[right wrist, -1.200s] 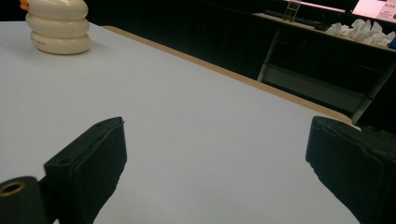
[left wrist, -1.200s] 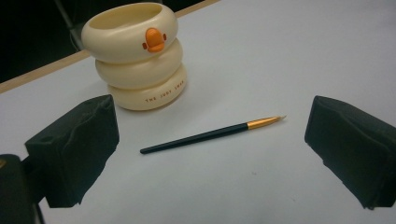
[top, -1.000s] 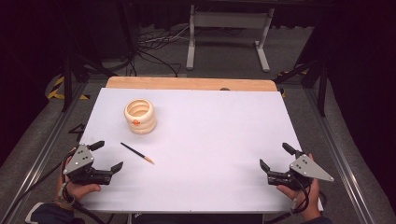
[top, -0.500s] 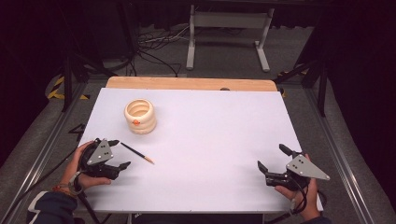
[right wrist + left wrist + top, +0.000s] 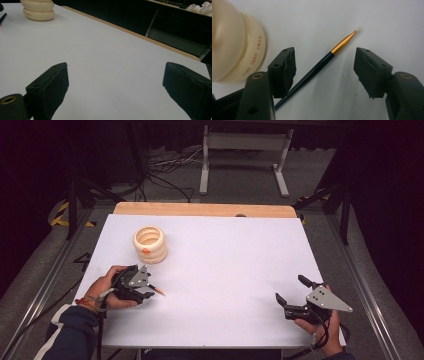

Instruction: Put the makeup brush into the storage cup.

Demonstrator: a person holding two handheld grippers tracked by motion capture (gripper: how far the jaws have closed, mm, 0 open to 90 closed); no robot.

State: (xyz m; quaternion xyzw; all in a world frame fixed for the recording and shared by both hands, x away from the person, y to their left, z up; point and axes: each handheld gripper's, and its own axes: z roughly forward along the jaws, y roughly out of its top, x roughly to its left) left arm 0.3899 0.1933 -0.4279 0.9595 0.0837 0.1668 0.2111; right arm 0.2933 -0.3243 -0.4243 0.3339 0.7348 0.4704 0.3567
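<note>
Between the jaws of my left gripper the thin paintbrush is lying flat on the white surface. The jaws are standing apart, and they have just been closing around the brush. The dark handle is passing very near the left pad, perhaps touching it, while the right pad is well away from it, so nothing is clamped yet. The gold ferrule and the pale tip are pointing away from the gripper, beyond the pads.

In the high view the left gripper is sitting over the brush, with only the tip end sticking out toward the middle of the surface. Just behind it, the cream ringed holder is standing upright, near but not touching the gripper.

My right gripper is resting at the near right corner, its jaws wide apart with nothing between them, well away from the brush.

I am judging that the step in hand is the pickup of the brush. The next move is asking for care: the handle is lying slanted across the gap and off-centre, so I should shift the gripper a little to centre it, close fully on the dark handle, and only then lift, because such a thin round handle can roll or slip out.
</note>
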